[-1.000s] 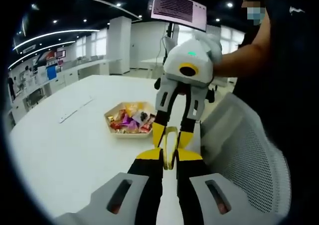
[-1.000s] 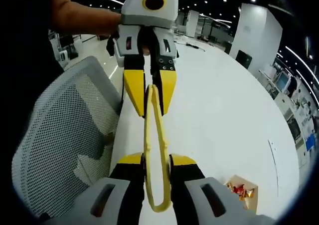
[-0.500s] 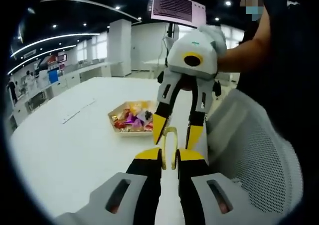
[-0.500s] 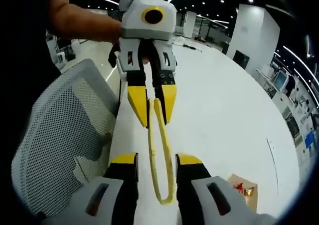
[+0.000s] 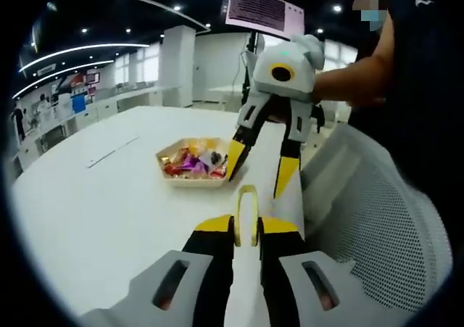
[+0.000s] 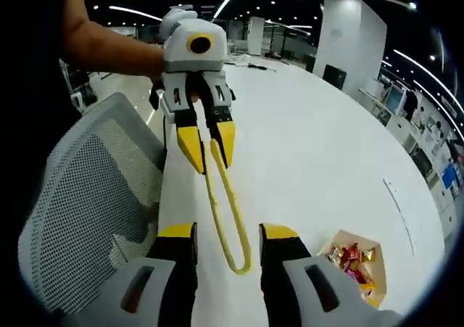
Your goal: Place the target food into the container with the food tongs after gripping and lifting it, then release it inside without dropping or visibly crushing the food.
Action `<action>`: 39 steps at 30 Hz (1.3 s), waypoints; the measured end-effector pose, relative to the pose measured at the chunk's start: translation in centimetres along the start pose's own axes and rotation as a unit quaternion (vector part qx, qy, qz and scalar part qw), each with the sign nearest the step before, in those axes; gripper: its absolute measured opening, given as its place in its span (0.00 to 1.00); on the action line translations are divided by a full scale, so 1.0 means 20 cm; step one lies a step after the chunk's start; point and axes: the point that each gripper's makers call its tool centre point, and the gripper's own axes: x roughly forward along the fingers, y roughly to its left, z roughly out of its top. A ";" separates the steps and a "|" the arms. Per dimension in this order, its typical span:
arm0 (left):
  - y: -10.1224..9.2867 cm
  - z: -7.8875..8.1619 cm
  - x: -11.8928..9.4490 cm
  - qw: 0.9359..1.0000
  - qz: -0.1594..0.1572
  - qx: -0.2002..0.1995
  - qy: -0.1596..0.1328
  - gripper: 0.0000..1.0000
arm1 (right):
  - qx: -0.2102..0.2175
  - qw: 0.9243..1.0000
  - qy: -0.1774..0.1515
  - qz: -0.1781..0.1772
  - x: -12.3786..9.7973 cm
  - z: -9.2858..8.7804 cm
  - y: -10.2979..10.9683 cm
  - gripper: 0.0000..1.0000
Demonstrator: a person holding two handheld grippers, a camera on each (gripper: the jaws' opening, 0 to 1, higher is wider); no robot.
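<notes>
Left gripper view: left gripper [image 5: 246, 224] jaws clenched on yellow food tongs [image 5: 246, 212] | right gripper [image 5: 257, 167] jaws released | candy tray [image 5: 194, 169] on white bench [image 5: 94, 204]

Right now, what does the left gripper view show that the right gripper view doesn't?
Left gripper view: a hanging screen of text and the right gripper facing the camera, jaws spread and holding nothing.

Right gripper view: the yellow food tongs along their whole length, with the left gripper clamped on their far end.

Both: the tongs, the hexagonal tray of wrapped sweets on the white table, the mesh chair back and the person's forearm.
</notes>
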 end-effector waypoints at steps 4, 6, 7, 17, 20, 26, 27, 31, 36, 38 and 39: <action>-0.03 0.02 -0.01 1.000 -0.007 0.005 0.007 0.07 | -0.013 1.000 -0.004 0.006 0.01 0.03 0.03 0.34; -0.05 0.07 -0.01 1.000 -0.012 0.018 0.004 0.08 | -0.023 1.000 -0.009 0.011 0.03 0.06 0.05 0.34; -0.06 0.09 -0.01 1.000 -0.014 0.023 0.005 0.08 | -0.025 1.000 -0.010 0.013 0.03 0.08 0.05 0.34; -0.11 0.18 0.04 0.998 -0.035 0.050 0.009 0.10 | -0.047 0.998 -0.007 0.042 0.12 0.16 0.10 0.19; -0.12 0.18 0.02 0.999 -0.037 0.024 -0.001 0.19 | -0.044 0.997 -0.014 0.054 0.11 0.16 0.12 0.22; -0.06 0.22 -0.02 0.996 -0.002 -0.056 -0.070 0.37 | -0.005 0.998 -0.054 0.034 0.05 0.21 0.05 0.22; -0.04 0.22 -0.02 0.994 0.004 -0.066 -0.082 0.42 | 0.007 0.997 -0.070 0.030 0.03 0.23 0.03 0.22; -0.05 0.14 0.01 0.995 0.001 -0.065 -0.069 0.54 | 0.031 0.994 -0.107 0.019 -0.02 0.29 -0.02 0.22; -0.14 0.22 0.10 0.993 -0.034 -0.055 -0.094 0.52 | 0.066 0.975 -0.209 0.046 -0.12 0.49 0.01 0.22; -0.14 0.26 0.14 0.993 -0.033 -0.057 -0.101 0.53 | 0.072 0.969 -0.230 0.055 -0.14 0.54 0.03 0.22; -0.13 0.27 0.15 0.992 -0.033 -0.055 -0.104 0.52 | 0.067 0.967 -0.240 0.054 -0.15 0.56 0.03 0.22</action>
